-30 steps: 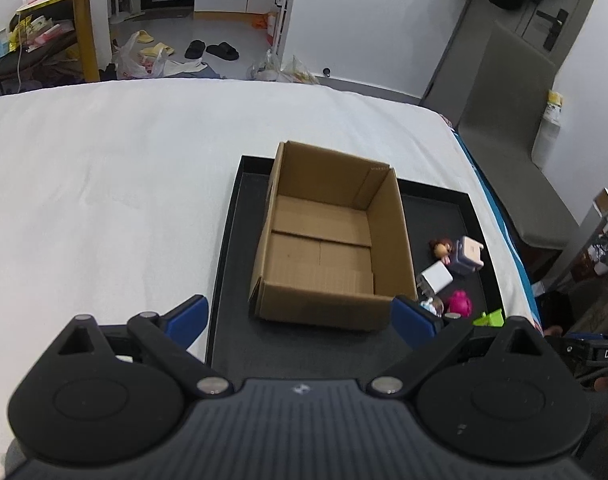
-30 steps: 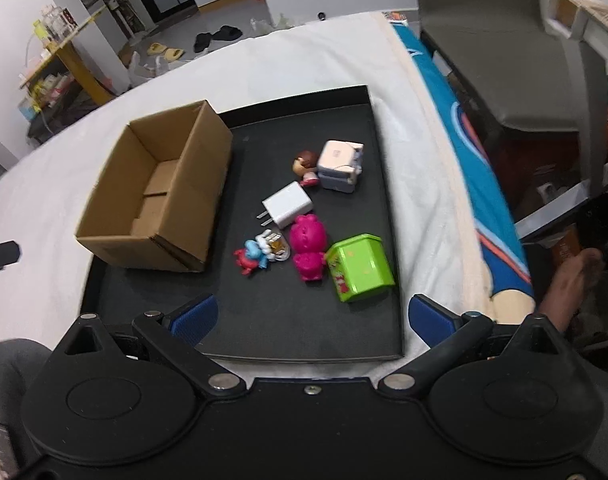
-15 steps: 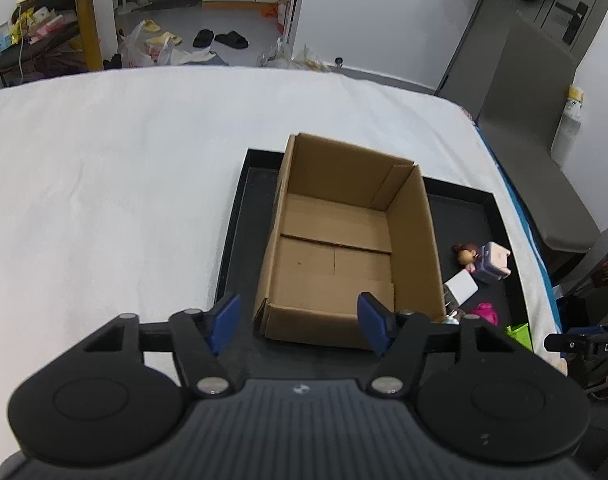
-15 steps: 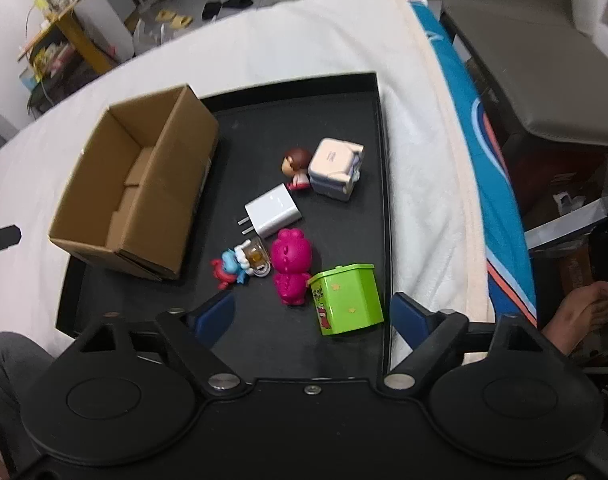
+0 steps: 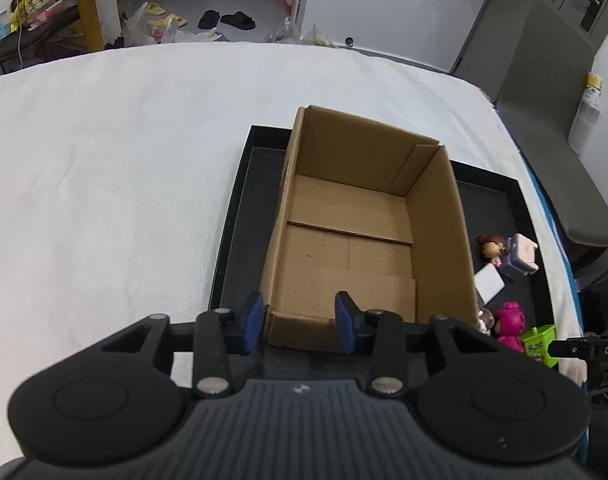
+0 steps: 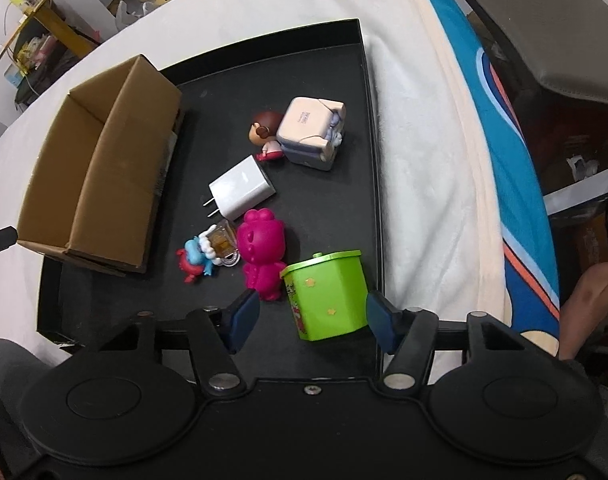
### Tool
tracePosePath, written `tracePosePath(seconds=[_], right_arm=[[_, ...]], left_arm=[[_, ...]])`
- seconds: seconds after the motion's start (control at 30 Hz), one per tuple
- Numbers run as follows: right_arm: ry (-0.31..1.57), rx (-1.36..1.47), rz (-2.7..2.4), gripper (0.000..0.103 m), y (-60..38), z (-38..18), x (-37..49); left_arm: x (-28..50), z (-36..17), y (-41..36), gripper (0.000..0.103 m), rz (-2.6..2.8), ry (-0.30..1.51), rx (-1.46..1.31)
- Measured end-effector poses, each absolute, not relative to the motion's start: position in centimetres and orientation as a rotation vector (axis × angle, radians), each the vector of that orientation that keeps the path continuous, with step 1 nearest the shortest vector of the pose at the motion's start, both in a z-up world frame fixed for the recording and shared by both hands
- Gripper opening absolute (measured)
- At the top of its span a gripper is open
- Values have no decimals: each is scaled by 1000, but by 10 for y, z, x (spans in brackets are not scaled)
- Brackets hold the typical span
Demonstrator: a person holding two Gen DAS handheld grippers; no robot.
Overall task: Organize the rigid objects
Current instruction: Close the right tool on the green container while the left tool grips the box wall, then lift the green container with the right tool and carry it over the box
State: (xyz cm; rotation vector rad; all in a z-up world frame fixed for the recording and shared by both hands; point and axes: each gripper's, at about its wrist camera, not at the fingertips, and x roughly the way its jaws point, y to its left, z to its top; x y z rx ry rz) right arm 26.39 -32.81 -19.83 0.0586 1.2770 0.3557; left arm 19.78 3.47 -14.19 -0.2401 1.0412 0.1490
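An open, empty cardboard box stands on the left part of a black tray. My left gripper hovers at the box's near left corner with its jaws closing. The corner lies between the blue pads, which press on nothing. To the right of the box, the tray holds a white charger, a pink figure, a small blue and red figure, a brown-haired doll and a lilac toy case. My right gripper straddles a green lidded bin. Its jaws are closing, and the left pad is still clear of the bin.
The tray lies on a bed under a white blanket, with a blue sheet along the bed's right side. A grey chair stands beyond that side. A person's bare foot shows at far right, and cluttered floor lies past the bed.
Both grippers have come down and forward over the tray and their jaws have narrowed. The left now frames the box's near corner, the right the green bin.
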Motion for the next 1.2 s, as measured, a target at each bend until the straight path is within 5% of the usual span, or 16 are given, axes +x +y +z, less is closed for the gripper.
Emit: tracePosePath(seconds=[1.2], right_arm=[[1366,40,364,47,-314,-221,265]], left_arm=[[230,-175,43,28,193,1113,-206]])
